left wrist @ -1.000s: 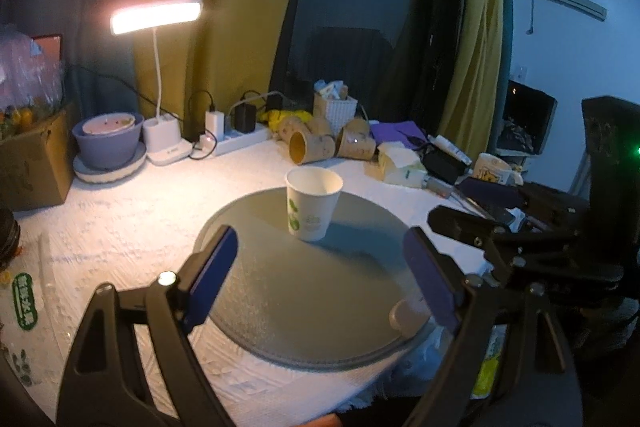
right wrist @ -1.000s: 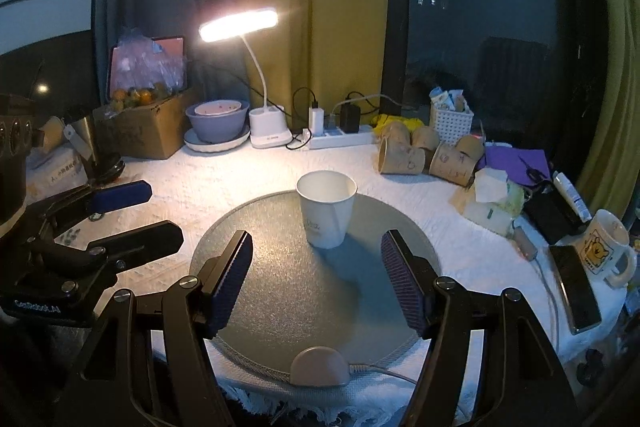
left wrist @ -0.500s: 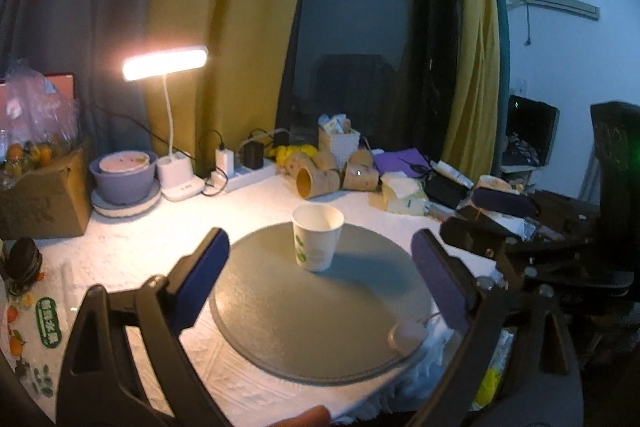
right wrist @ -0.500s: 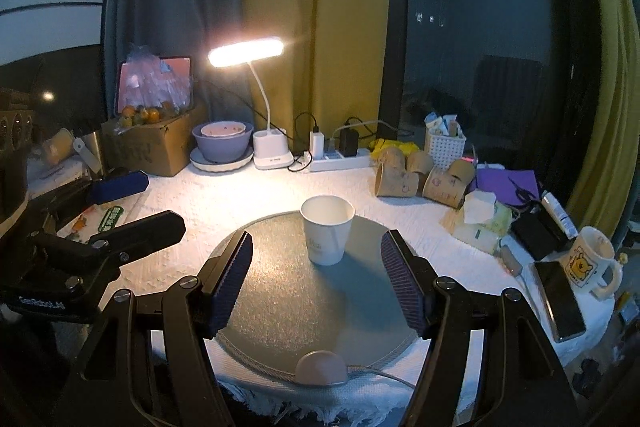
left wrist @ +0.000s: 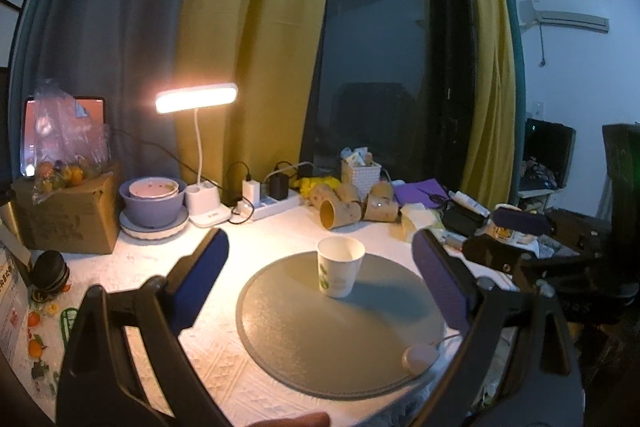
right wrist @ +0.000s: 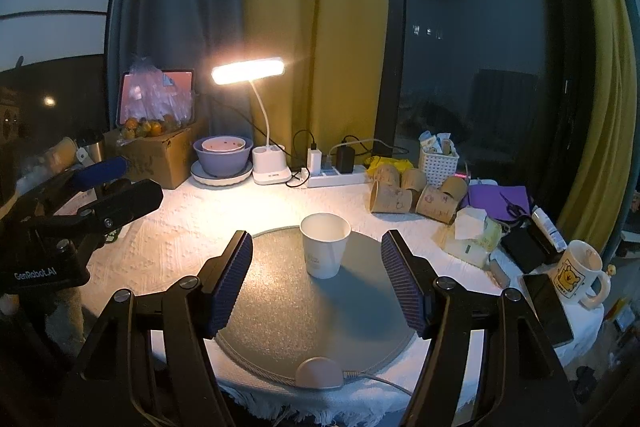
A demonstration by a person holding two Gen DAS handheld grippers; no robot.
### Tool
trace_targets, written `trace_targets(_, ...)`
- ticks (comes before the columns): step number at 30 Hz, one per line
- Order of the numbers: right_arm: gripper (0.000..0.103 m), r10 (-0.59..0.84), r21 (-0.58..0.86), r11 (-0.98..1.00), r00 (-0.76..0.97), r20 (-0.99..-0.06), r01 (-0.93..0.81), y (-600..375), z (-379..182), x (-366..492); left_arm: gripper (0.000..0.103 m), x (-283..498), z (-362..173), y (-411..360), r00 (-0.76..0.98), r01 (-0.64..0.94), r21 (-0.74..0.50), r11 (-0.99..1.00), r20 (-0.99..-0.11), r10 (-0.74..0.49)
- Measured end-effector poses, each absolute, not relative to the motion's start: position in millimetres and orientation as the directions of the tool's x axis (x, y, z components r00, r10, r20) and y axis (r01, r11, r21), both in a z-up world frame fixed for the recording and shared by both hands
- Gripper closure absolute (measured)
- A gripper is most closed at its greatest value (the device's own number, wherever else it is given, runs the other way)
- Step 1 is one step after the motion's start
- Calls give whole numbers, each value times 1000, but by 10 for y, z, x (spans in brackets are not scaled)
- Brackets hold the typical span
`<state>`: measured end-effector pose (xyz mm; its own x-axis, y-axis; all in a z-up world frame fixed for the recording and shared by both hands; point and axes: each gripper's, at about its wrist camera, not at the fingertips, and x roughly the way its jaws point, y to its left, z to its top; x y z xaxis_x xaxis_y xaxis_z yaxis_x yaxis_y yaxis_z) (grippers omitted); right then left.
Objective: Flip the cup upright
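Note:
A white paper cup [left wrist: 340,266] stands upright, mouth up, on the far part of a round grey mat [left wrist: 332,339]; it also shows in the right wrist view [right wrist: 325,245] on the mat [right wrist: 304,315]. My left gripper [left wrist: 320,283] is open and empty, held back from the cup on the near side. My right gripper [right wrist: 316,281] is open and empty, also short of the cup. Each gripper shows in the other's view: the right one at the right edge [left wrist: 516,239], the left one at the left edge [right wrist: 108,187].
A lit desk lamp [right wrist: 256,83], a purple bowl [right wrist: 223,157], a power strip [right wrist: 336,177] and a cardboard box [right wrist: 160,155] line the back. Brown paper cups [right wrist: 416,197] lie on their sides at the right, with a mug [right wrist: 576,273] and phone [right wrist: 546,303] near the edge.
Both grippers have drawn back and risen from the cup, so it looks smaller and farther. The cup has stayed upright in place.

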<state>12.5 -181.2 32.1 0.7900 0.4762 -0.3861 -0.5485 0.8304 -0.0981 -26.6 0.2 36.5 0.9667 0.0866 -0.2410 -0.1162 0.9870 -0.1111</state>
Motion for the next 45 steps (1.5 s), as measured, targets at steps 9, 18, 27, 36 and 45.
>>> trace_targets(9, 33, 475, -99, 831, 791, -386, -547, -1809, 324, 115, 9, -312, 373, 11, 969, -121, -113, 986, -231, 93)
trace_targets(18, 33, 475, -98, 831, 790, -388, -548, -1807, 321, 114, 9, -303, 373, -7, 968, -121, -112, 986, -232, 93)
trace_targets(27, 33, 474, -97, 831, 788, -393, -548, -1797, 297, 107, 9, -301, 374, -19, 969, -116, -113, 987, -233, 87)
trace_targets(36, 33, 474, -96, 830, 786, -396, -549, -1785, 280, 105, 9, -322, 370, -48, 970, -110, -114, 987, -231, 81)
trace_targets(45, 33, 477, -93, 829, 785, -396, -551, -1781, 271, 97, 9, -321, 371, -49, 969, -111, -114, 987, -232, 82)
